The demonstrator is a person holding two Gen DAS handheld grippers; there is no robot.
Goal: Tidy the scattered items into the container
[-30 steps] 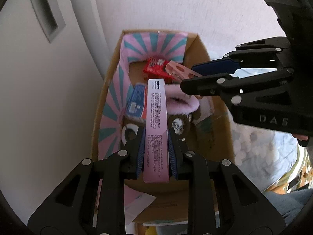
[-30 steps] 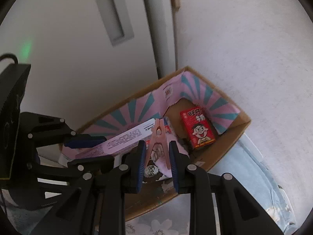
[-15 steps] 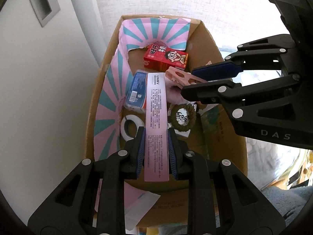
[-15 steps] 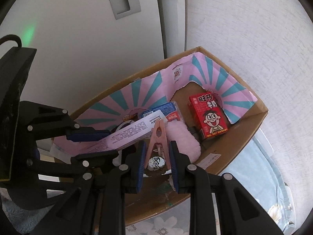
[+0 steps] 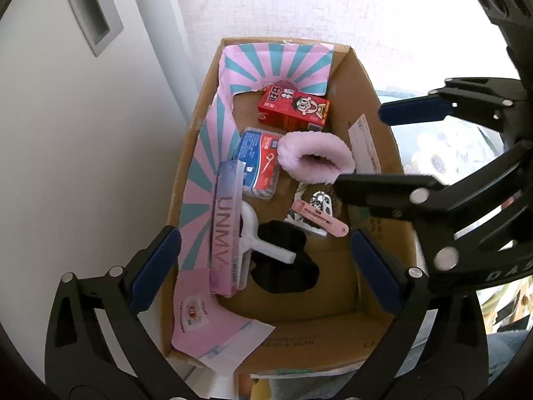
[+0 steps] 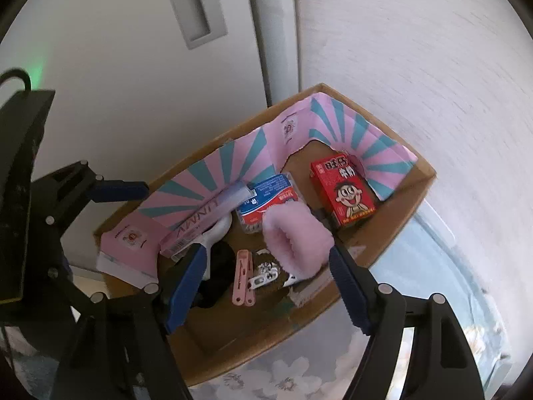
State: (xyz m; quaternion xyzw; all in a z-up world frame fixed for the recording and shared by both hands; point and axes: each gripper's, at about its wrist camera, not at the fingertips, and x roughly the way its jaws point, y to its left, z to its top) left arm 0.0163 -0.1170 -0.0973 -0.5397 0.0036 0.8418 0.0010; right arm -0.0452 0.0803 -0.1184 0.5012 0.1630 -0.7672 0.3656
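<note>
The step in hand was the release. The left hand-held gripper (image 5: 263,263) hung over the near end of the cardboard box (image 5: 396,166), its jaws just opened wide with nothing between them. The long pink UNMV box (image 5: 226,230) lay on the box floor, ahead of its left finger, against the pink-and-teal liner (image 5: 203,173). Further ahead lay the blue floss pack (image 5: 258,161), the fluffy pink scrunchie (image 5: 316,156) and, at the far end, the red milk carton (image 5: 293,108).

The right hand-held gripper (image 6: 266,263) had also just parted its jaws, and they stood apart and empty. The pink clothes peg (image 6: 243,276) lay loose on the floor of the box below and between them.

Both loads looked delivered. Next, I judge, each hand should lift clear of the box rim and go for any remaining items; none showed outside the box.
</note>
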